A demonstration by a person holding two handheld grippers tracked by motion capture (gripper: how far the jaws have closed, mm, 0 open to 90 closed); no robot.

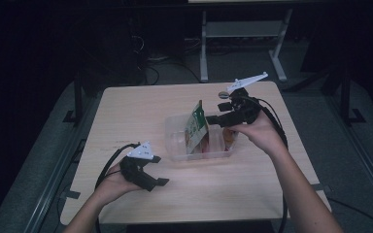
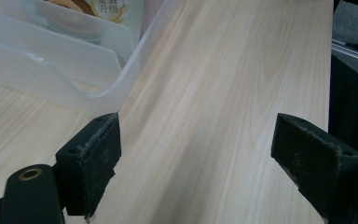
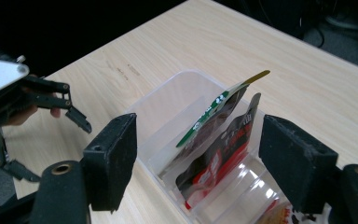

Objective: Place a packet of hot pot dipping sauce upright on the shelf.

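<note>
Inside our clear bin (image 1: 175, 127) stand two packets (image 3: 214, 135), perhaps a third; their small print is unreadable. Our left gripper (image 2: 196, 163) and right gripper (image 3: 198, 163) both gape, holding nothing.

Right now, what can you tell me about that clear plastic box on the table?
The box is see-through plastic, rectangular, open on top, with thin clear dividers splitting it into slots. It sits flat near the middle of the wooden table. Upright snack packets stand in the slots: a green-edged one leaning over a dark red one. The right gripper hovers above it with jaws open, touching nothing.
</note>
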